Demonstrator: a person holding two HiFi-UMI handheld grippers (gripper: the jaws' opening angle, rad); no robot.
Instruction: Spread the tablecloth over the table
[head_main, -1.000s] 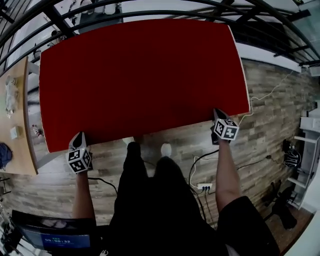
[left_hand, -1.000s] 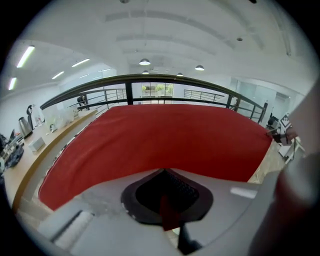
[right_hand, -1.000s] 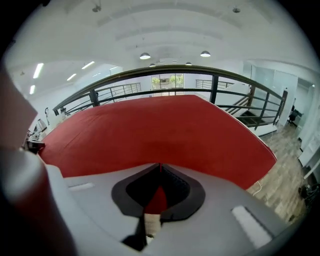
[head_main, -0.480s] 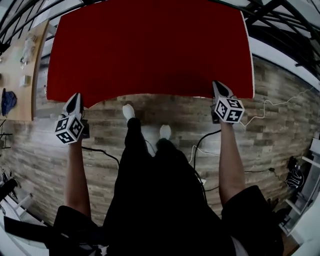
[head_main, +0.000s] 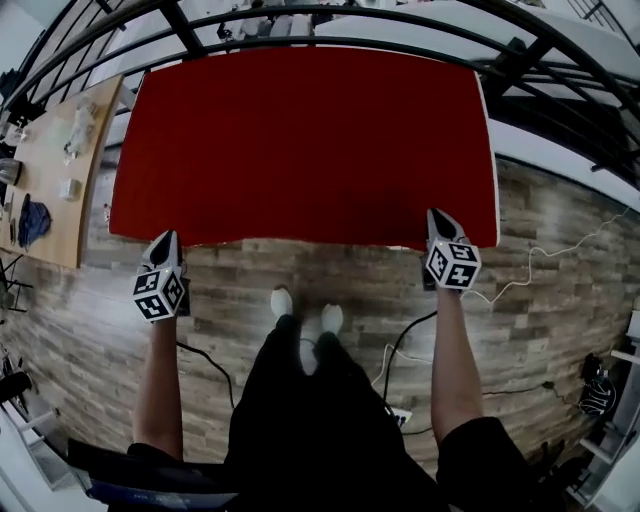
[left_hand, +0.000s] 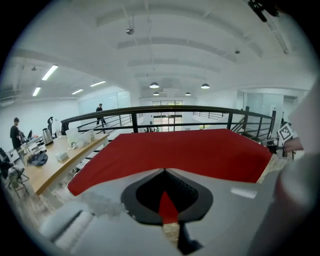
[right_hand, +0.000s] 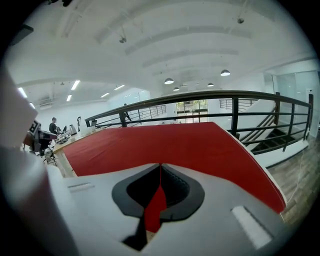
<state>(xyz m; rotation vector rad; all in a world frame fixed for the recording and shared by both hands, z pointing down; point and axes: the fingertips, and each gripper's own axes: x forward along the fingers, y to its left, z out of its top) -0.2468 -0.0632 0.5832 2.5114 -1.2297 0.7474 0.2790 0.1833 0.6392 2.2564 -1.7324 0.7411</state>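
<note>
Red tablecloth (head_main: 305, 140) clamped in left claw (head_main: 167, 240), right claw (head_main: 435, 217), head view alone shows shoes (head_main: 282, 300).

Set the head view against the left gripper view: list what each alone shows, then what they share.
Head view only: the person's legs, white shoes and a black cable across the floor. Left gripper view only: ceiling lamps, a distant person, and a close look at the left hand-held gripper, its jaws shut on the cloth's edge. Both: the red tablecloth, the black railing and the wooden side table.
</note>
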